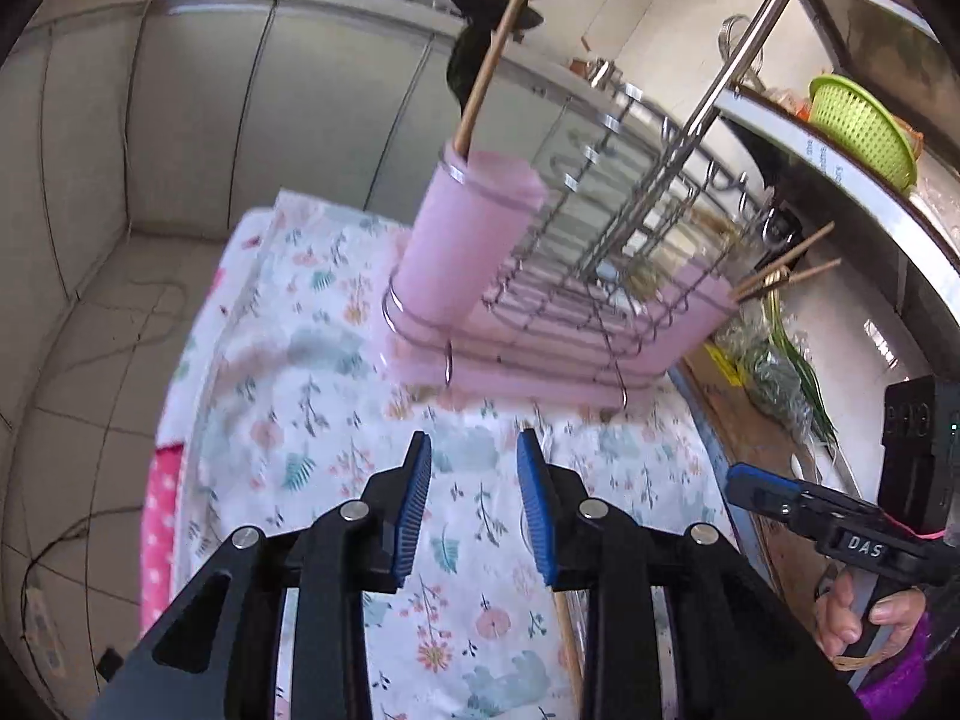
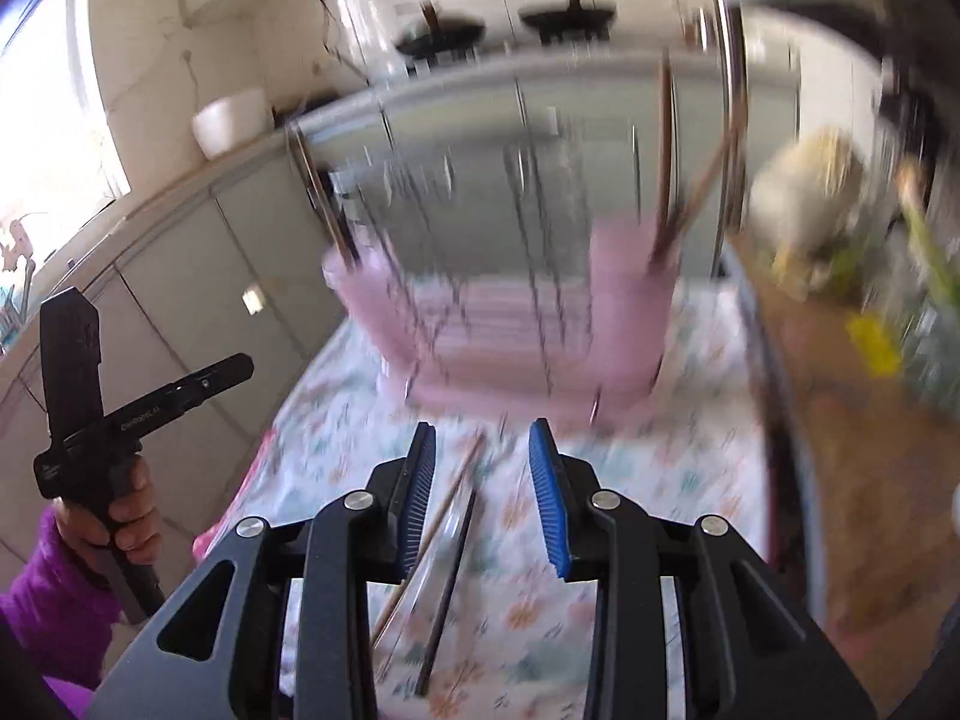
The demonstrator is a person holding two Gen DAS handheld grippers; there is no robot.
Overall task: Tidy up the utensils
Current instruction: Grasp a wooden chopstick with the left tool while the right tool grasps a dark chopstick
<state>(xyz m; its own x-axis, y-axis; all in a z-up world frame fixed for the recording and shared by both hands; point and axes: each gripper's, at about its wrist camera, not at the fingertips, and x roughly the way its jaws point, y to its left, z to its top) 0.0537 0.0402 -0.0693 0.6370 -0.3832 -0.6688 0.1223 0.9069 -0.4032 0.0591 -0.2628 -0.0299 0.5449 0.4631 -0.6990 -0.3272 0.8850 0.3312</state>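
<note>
Hovering my right gripper (image 2: 481,474), jaws apart and empty like my left gripper (image 1: 474,483), over the chopsticks (image 2: 441,540) lying on the floral cloth (image 2: 528,600) before the pink rack (image 2: 510,330), I feared a hasty, off-centre pinch rolling them aside.

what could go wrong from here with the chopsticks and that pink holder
1. The right gripper is open above loose chopsticks lying flat on the floral cloth; thin sticks may slip from a pinch, and this view is motion-blurred.
2. The pink cup sits in a wire rack with one chopstick leaning out; a bump could knock it.
</note>
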